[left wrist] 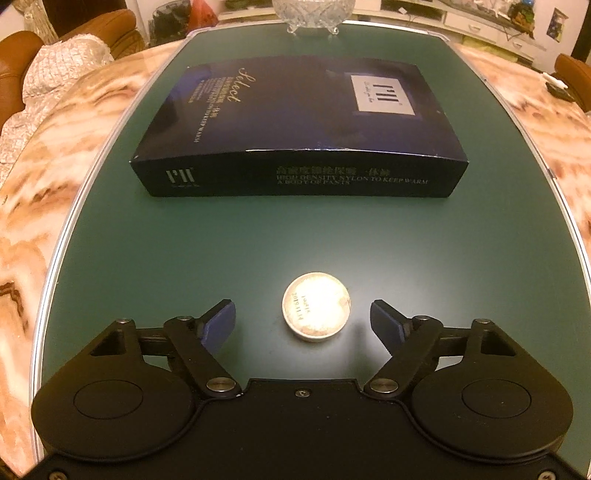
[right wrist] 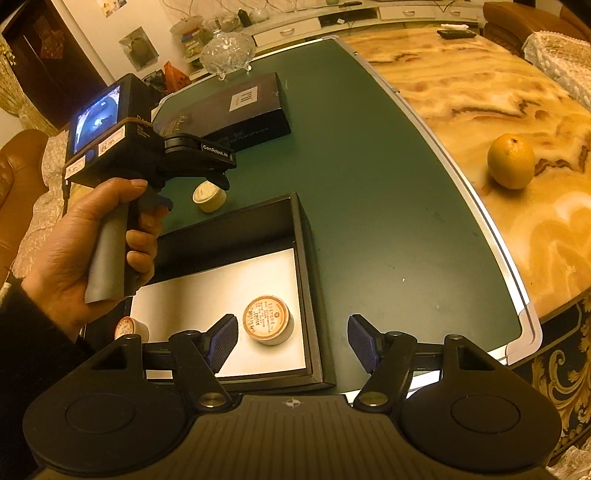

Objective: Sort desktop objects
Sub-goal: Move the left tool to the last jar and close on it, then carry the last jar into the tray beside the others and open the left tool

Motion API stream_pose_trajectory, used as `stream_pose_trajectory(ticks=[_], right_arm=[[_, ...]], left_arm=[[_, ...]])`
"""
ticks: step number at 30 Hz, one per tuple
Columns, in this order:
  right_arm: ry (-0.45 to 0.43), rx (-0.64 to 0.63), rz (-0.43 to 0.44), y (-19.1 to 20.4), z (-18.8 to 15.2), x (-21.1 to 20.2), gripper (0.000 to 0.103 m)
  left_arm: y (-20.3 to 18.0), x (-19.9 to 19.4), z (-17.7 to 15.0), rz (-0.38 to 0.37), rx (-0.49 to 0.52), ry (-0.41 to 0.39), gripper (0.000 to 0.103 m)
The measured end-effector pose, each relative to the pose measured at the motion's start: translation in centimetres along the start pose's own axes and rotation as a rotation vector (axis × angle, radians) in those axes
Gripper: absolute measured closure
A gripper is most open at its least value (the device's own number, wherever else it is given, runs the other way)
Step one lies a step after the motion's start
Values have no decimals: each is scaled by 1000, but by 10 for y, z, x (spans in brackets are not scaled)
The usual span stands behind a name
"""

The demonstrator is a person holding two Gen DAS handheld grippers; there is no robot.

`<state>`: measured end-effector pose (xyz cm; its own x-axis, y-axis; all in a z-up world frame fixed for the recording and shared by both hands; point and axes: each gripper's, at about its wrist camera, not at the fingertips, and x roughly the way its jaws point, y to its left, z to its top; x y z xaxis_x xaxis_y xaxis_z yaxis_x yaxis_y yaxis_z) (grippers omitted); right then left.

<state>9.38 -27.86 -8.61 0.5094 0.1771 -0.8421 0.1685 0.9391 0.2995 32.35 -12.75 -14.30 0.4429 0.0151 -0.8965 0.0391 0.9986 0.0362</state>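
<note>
Small round tin (left wrist: 316, 307) on green mat (left wrist: 147, 251), lower centre of left wrist frame, between wide-spread jaws of left gripper (left wrist: 303, 321), untouched. Dark closed box (left wrist: 299, 125) beyond, upper centre; glass bowl (left wrist: 313, 13) at top edge. Right wrist frame: right gripper (right wrist: 291, 339) jaws wide apart, holding nothing, over open tray (right wrist: 306, 258), lower centre. Two tins inside: one (right wrist: 267, 319) centre, another (right wrist: 129, 328) lower left. Orange (right wrist: 511, 161) on marble table (right wrist: 480, 92), right. Hand (right wrist: 92, 236) grips left handle.

— What does my rig look like?
— Both grippers are black, with blue ribbed pads (right wrist: 223, 341), round pivot discs and silver screws. My left gripper (right wrist: 221, 181) has a grey handle, a small screen, white stickers. My sleeve (right wrist: 22, 332) is black.
</note>
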Motion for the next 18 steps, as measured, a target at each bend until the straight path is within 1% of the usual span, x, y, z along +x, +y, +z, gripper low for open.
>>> stream_pose_trajectory(ticks=[3, 4, 7, 11, 14, 18], right_arm=[[1, 10, 0, -3, 0, 1, 34], [3, 11, 0, -3, 0, 2, 34], [5, 17, -2, -5, 0, 3, 34], [2, 21, -3, -7, -1, 4, 34], [1, 23, -4, -7, -1, 4, 34], [0, 33, -4, -10, -1, 3, 34]], left_arm=[[1, 2, 1, -8, -6, -2, 42], [1, 3, 1, -10, -6, 1, 45], [0, 3, 2, -15, -5, 5, 50], [-1, 3, 3, -16, 4, -2, 54], [-2, 4, 4, -32, 2, 9, 62], [-2, 5, 4, -32, 0, 15, 62]])
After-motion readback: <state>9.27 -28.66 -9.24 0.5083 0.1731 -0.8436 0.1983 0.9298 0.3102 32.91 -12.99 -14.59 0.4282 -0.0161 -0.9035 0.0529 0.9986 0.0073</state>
